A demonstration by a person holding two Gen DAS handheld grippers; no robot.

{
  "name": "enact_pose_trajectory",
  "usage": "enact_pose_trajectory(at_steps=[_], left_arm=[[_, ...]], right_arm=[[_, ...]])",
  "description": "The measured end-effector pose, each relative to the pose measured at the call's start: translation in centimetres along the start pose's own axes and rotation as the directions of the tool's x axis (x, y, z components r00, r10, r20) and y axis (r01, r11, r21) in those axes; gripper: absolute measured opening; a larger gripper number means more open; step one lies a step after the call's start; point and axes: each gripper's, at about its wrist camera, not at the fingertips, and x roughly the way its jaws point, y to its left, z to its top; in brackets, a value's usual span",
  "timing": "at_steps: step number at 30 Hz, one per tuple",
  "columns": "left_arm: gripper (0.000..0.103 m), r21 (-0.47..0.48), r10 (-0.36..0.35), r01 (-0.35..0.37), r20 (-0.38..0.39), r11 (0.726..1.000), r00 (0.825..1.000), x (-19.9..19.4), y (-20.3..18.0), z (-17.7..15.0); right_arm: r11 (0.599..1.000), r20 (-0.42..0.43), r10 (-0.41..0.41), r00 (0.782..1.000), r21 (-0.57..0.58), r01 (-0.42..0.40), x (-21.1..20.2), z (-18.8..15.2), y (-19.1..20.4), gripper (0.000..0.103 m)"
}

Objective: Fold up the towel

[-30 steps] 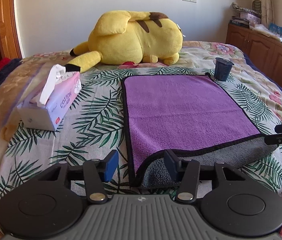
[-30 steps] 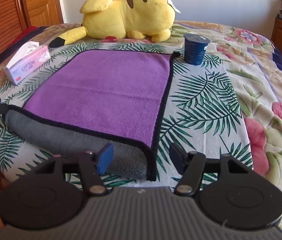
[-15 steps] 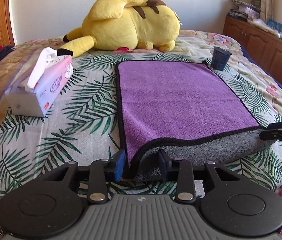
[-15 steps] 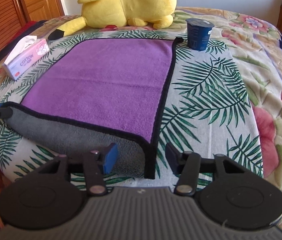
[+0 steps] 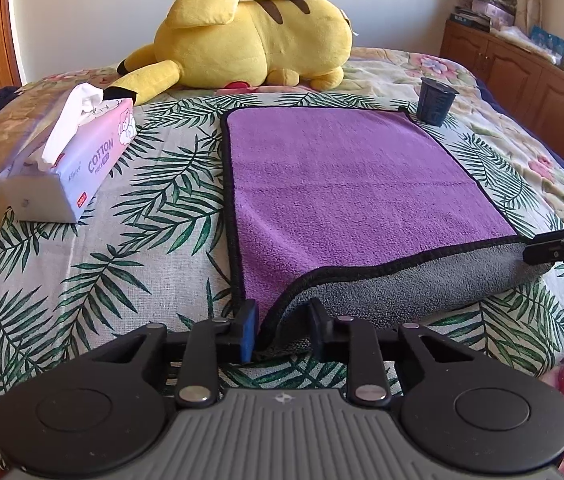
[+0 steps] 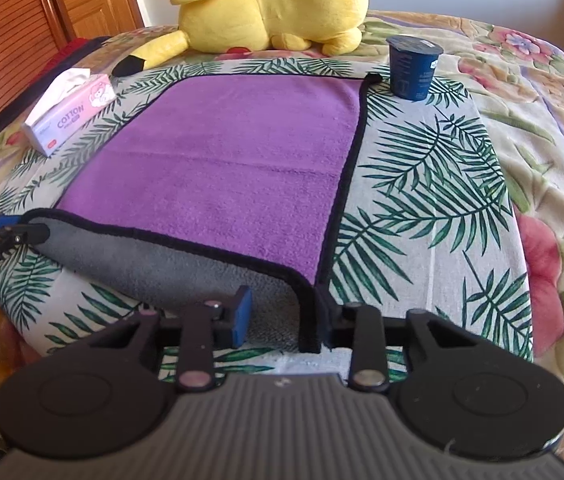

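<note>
Each gripper straddles a near corner of the towel (image 5: pixel 346 184), jaws still parted around the cloth: the left gripper (image 5: pixel 282 330) and the right gripper (image 6: pixel 282 318), likely so both corners lift together. The near edge is curled over, showing grey. The towel lies flat on the bed (image 5: pixel 82 240), with a cup (image 6: pixel 414 66) at its far corner and a plush toy (image 5: pixel 250 36) beyond.

Black gripper (image 5: pixel 280 332), blue pad, silver screws
</note>
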Motion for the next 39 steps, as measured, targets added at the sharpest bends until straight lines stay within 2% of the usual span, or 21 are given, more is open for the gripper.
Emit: enact_pose_trajectory(at_steps=[3, 14, 17, 19, 22, 29, 39], left_arm=[[0.005, 0.006, 0.003, -0.003, -0.002, 1.000, 1.000, 0.1, -0.1, -0.1], [0.006, 0.018, 0.009, -0.009, -0.010, 1.000, 1.000, 0.3, -0.2, -0.2], [0.006, 0.018, 0.009, -0.009, -0.009, 1.000, 1.000, 0.3, -0.2, -0.2], [0.006, 0.019, 0.010, -0.010, -0.008, 1.000, 1.000, 0.3, -0.2, -0.2], [0.002, 0.027, 0.009, -0.009, -0.001, 1.000, 1.000, 0.2, -0.3, -0.2], [0.000, 0.058, -0.004, 0.002, 0.036, 0.998, 0.999, -0.4, -1.0, 0.0], [0.000, 0.032, -0.030, 0.027, 0.103, 0.999, 0.994, -2.1, -1.1, 1.1]], right_arm=[[1.000, -0.025, -0.016, 1.000, 0.001, 0.016, 0.4, -0.1, -0.2, 0.034], [1.000, -0.033, 0.003, 0.999, 0.009, -0.002, 0.6, -0.2, -0.5, 0.034], [1.000, -0.027, 0.016, 1.000, -0.002, -0.016, 0.4, -0.2, -0.4, 0.025], [0.999, -0.017, 0.033, 0.999, -0.008, -0.033, 0.2, -0.1, -0.3, 0.010], [1.000, -0.013, 0.019, 1.000, -0.025, -0.019, 0.0, 0.0, -0.2, 0.004], [0.999, 0.049, 0.018, 0.999, -0.037, -0.016, -0.8, 0.3, 0.0, 0.003], [0.999, 0.122, 0.024, 0.992, -0.044, -0.019, -1.5, 0.9, 0.2, 0.003]])
